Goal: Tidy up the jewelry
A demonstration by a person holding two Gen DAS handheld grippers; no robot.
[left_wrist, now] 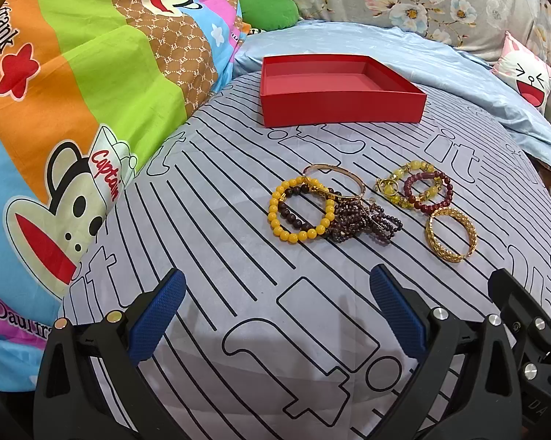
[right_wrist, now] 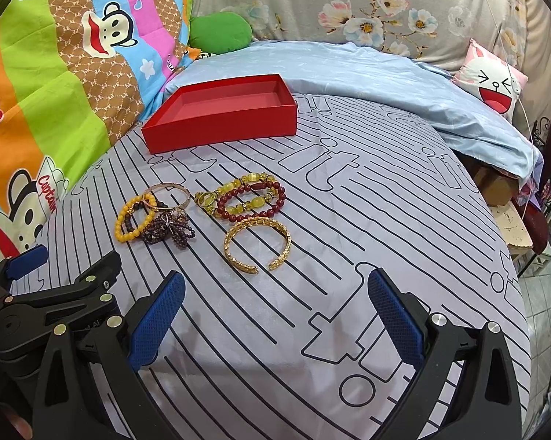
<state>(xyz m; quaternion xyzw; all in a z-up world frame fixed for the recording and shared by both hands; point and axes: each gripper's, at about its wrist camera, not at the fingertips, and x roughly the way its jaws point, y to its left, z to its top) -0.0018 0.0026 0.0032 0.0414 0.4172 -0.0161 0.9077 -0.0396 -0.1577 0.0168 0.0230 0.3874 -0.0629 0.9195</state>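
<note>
left wrist view: left gripper jaws spread wide, nothing held. Red box at 12 o'clock, long axis left-right. Bracelet cluster mid-frame on striped sheet.
right wrist view: right gripper jaws apart, nothing held. Gold cuff gap faces 6 o'clock; red box at 11.

Left gripper and right gripper hover side by side, jaws wide.

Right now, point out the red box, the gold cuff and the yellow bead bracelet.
red box [left_wrist: 343, 106]: left wrist view, on its front outer wall.
gold cuff [right_wrist: 238, 256]: right wrist view, on the near left part of the open band.
yellow bead bracelet [left_wrist: 273, 216]: left wrist view, on a bead on its left side.
</note>
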